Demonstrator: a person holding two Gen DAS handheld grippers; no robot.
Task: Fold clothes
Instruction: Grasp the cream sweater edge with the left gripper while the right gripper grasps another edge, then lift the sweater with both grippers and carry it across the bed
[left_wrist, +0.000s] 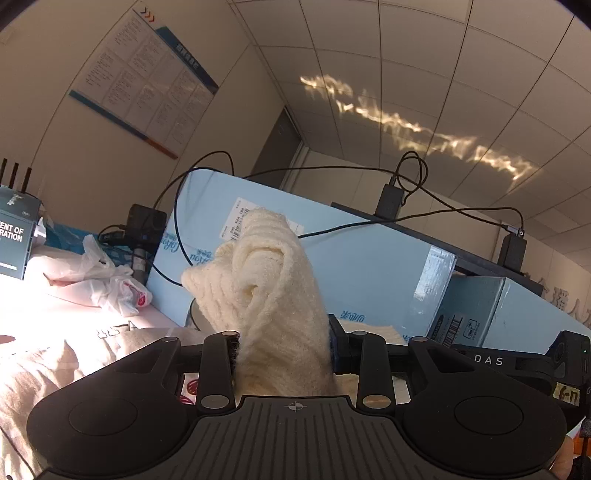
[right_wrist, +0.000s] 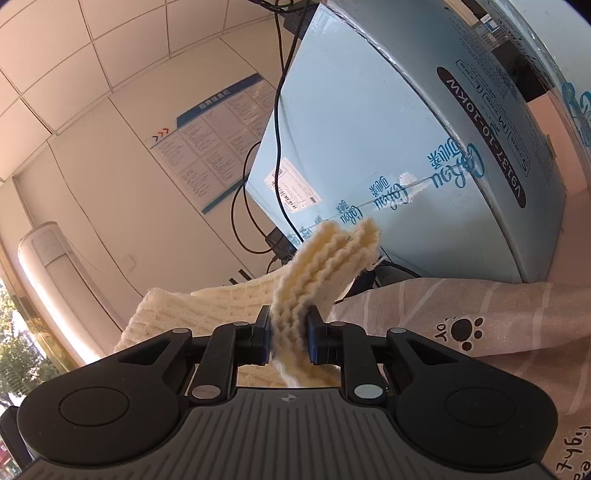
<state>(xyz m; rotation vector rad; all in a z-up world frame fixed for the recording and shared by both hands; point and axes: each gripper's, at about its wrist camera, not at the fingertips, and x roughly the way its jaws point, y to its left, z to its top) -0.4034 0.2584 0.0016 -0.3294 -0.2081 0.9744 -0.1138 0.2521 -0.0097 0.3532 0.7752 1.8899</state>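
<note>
A cream ribbed knit garment (left_wrist: 266, 273) is bunched between the jaws of my left gripper (left_wrist: 282, 349), which is shut on it and holds it lifted, pointing up toward the ceiling. My right gripper (right_wrist: 288, 334) is shut on another ribbed edge of the same knit garment (right_wrist: 325, 258); more of it (right_wrist: 207, 306) hangs to the left below. Both wrist views tilt upward, so the surface under the garment is mostly hidden.
Light blue cardboard boxes (left_wrist: 362, 258) (right_wrist: 388, 155) stand close ahead, with black cables (left_wrist: 332, 170) and chargers draped over them. A pink printed sheet (right_wrist: 480, 332) (left_wrist: 55, 362) covers the surface. Plastic bags (left_wrist: 107, 284) and a dark box (left_wrist: 14, 236) lie left.
</note>
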